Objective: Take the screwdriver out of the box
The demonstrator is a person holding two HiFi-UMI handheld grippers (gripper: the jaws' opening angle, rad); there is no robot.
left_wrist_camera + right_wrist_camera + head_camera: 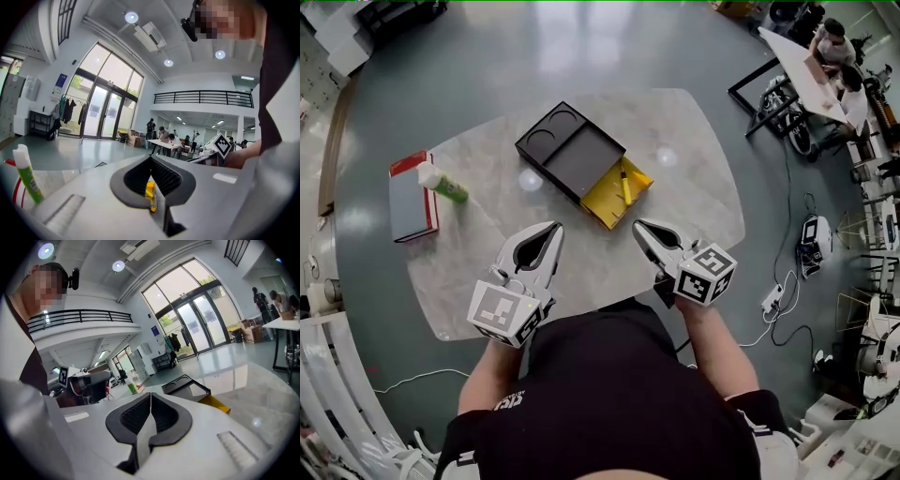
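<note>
A black box point(570, 148) lies on the marble table point(694, 187), and its yellow drawer point(612, 195) is pulled out toward me. In the drawer rests a yellow screwdriver point(625, 186). My left gripper point(554, 228) hovers just short of the drawer's left side, jaws shut and empty. My right gripper point(638, 226) hangs just short of its right side, also shut with nothing held. In the right gripper view the box point(185, 384) and drawer point(213, 403) lie ahead beyond the shut right gripper point(150, 393). A patch of yellow shows through the shut left gripper point(151, 158).
A green-and-white bottle point(442, 183) lies against a red-and-grey book point(411, 199) at the table's left. Cables and a power strip point(772, 298) trail on the floor to the right. People sit at a white table point(811, 70) far right.
</note>
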